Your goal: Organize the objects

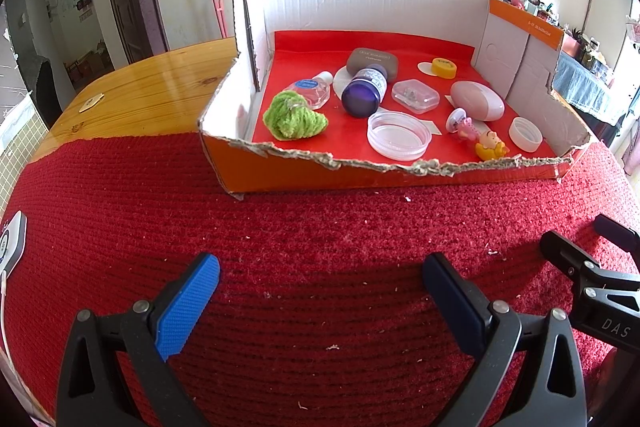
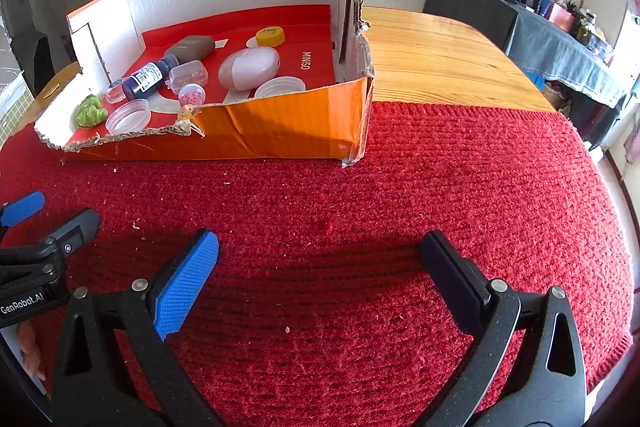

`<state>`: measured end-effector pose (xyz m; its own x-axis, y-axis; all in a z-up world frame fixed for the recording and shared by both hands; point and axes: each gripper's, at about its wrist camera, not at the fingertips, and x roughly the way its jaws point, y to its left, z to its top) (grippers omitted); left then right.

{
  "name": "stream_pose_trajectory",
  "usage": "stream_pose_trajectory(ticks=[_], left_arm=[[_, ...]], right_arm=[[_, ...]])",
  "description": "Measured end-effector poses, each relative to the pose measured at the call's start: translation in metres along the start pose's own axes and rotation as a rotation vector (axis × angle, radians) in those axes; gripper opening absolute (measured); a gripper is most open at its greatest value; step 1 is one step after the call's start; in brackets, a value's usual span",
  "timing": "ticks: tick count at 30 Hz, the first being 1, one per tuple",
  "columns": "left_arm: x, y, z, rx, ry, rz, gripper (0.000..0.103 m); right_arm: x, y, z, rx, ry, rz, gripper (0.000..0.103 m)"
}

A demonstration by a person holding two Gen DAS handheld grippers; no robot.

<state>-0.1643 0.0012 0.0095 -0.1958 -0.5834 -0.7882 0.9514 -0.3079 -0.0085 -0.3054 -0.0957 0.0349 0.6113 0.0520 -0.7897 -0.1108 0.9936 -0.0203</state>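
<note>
Red knitted cloth (image 1: 320,227) covers the near part of the wooden surface (image 1: 152,83), and nothing lies loose on it in either view; everything small sits inside the torn cardboard box (image 1: 280,171) at the cloth's far edge. In there: a green fuzzy ball (image 1: 294,117) near the box's left front corner, a purple-capped bottle (image 1: 364,91) lying on its side, a clear round lid (image 1: 398,135), a small clear case (image 1: 414,95), a pale oval case (image 1: 476,101), a yellow cap (image 1: 444,68) toward the back and a yellow duck toy (image 1: 490,145) against the front wall. The left gripper (image 1: 320,303) and right gripper (image 2: 318,283) hover over bare cloth, jaws spread wide and empty. By my reading the gathering is done, or else unpacking has not begun
</note>
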Motion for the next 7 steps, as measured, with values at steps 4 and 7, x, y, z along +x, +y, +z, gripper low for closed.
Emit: stream_pose_trajectory(ticks=[4,7], left_arm=[[-0.0002,0.0003,0.0001,-0.001,0.000,-0.001,0.103],[-0.0005,0.0007,0.0004,-0.001,0.000,-0.001,0.103]], right_arm=[[0.0000,0.0001,0.0000,0.000,0.000,0.000,0.103],[0.0000,0.0001,-0.0001,0.000,0.000,0.000,0.103]])
